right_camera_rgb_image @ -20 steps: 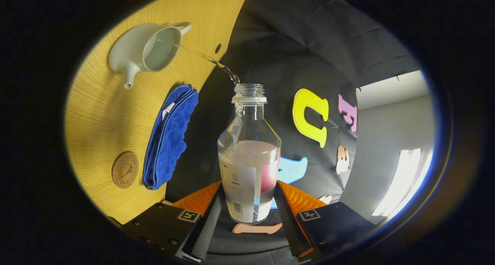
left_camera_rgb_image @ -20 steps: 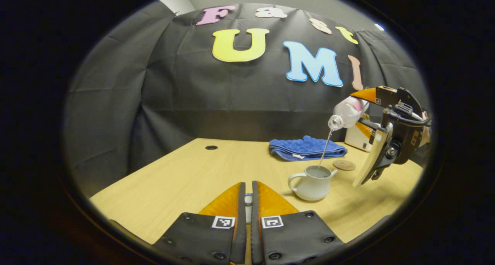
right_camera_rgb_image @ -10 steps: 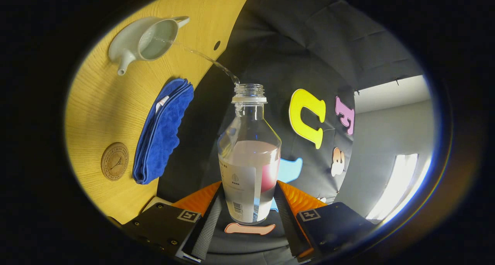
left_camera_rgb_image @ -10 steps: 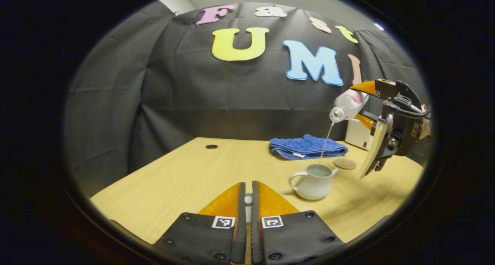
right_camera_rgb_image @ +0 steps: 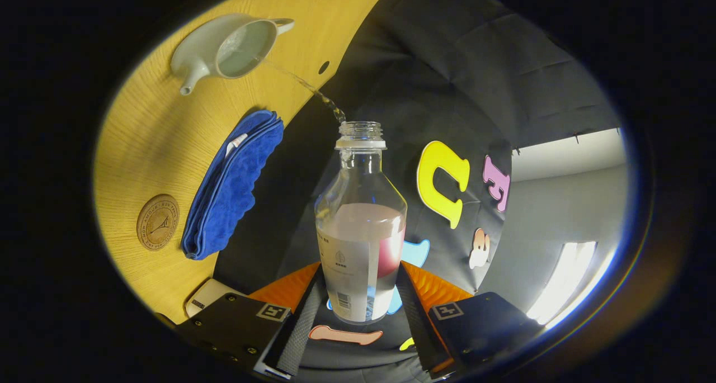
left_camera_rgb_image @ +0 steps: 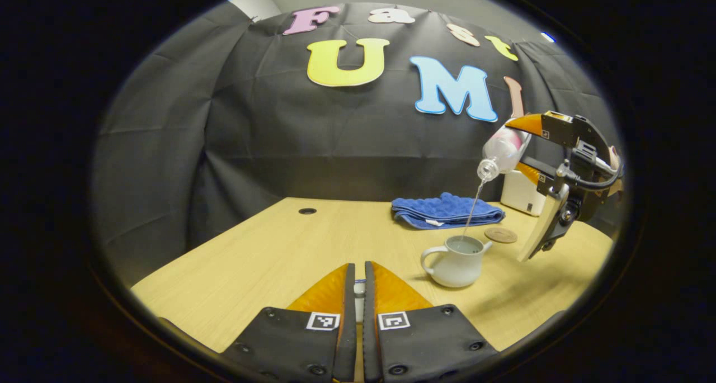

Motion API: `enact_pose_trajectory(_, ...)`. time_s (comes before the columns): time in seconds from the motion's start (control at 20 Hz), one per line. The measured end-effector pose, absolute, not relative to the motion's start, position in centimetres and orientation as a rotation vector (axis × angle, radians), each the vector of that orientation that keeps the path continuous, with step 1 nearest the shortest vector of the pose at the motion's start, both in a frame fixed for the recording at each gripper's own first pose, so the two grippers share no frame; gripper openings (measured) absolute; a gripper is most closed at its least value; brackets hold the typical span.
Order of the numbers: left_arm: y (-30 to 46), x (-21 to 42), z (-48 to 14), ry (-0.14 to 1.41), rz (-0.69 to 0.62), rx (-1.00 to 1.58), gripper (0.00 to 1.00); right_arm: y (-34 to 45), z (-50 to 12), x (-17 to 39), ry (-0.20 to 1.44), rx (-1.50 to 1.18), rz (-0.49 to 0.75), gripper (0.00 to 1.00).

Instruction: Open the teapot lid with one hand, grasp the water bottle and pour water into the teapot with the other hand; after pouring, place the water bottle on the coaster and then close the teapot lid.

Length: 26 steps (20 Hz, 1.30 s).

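The right gripper (right_camera_rgb_image: 358, 293), clamped on the tilted water bottle (right_camera_rgb_image: 361, 226), sends a thin stream into the open teapot (left_camera_rgb_image: 456, 259) on the table's (left_camera_rgb_image: 268, 254) right, near the coaster (left_camera_rgb_image: 501, 235) and blue cloth (left_camera_rgb_image: 446, 211), while the left gripper (left_camera_rgb_image: 358, 279) pinches a small white object, presumably the lid.

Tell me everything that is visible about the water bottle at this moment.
The water bottle is clear, plastic by its look, with a ribbed open neck, no cap, and a label, white with a pink patch, around its lower body. The right gripper holds it by that lower body, one finger on each side. In the left gripper view it is tilted, mouth down, above the white teapot. A thin stream of water falls from the mouth into the open teapot. Some water remains inside.
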<state>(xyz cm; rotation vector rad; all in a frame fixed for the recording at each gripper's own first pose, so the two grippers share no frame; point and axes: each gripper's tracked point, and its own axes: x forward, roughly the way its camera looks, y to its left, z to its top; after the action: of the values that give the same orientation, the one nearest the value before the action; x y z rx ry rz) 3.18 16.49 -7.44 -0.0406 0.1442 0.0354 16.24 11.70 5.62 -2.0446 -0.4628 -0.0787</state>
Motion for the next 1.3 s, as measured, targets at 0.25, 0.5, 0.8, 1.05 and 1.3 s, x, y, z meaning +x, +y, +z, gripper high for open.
enact_pose_trajectory(0.25, 16.6, 3.1, -7.4, 0.144, 0.039, -0.036, 0.12, 12.5, 4.9, 16.1, -0.492, -2.091, -0.060, 0.77)
enact_pose_trajectory(0.5, 16.7, 3.1, -7.3, 0.143, 0.040, -0.035, 0.12, 13.1, 4.0, 16.0, -0.537, -2.153, -0.049, 0.77)
enact_pose_trajectory(0.8, 16.6, 3.1, -7.4, 0.142, 0.040, -0.034, 0.12, 13.5, 3.2, 15.4, -0.596, -2.233, -0.052, 0.77)
enact_pose_trajectory(1.05, 16.8, 3.0, -7.4, 0.140, 0.043, -0.032, 0.12, 13.8, 2.6, 14.8, -0.672, -2.281, -0.076, 0.77)
enact_pose_trajectory(1.3, 16.9, 3.1, -7.3, 0.139, 0.044, -0.031, 0.12, 13.8, 2.4, 14.7, -0.693, -2.282, -0.065, 0.77)
